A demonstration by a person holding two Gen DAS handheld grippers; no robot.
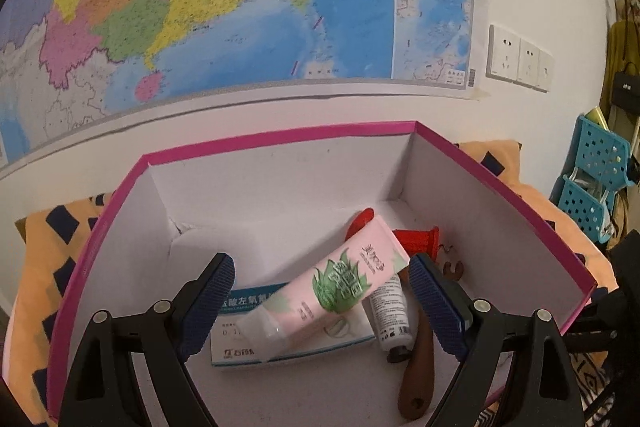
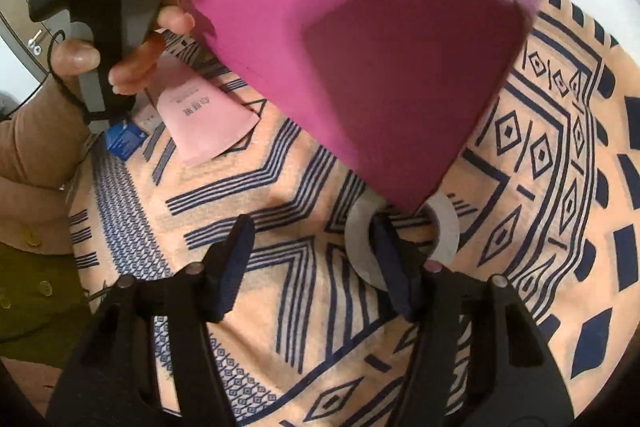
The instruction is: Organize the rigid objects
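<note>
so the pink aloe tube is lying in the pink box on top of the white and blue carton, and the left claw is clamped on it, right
Not quite. In the left wrist view the left claw stands open above the pink aloe tube, not clamped on it. The rest holds: the tube lies in the pink box across the white and blue carton.

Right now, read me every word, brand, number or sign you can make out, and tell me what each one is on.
"GenRobot.AI": on the left gripper's black body, right wrist view.
Medicine box: blue Chinese heading, partly hidden; digits below too blurred.
Pink tube: Chinese print, too blurred.
White tube: print too small.
Pink packet: print blurred.
Wall map: labels too small.
</note>
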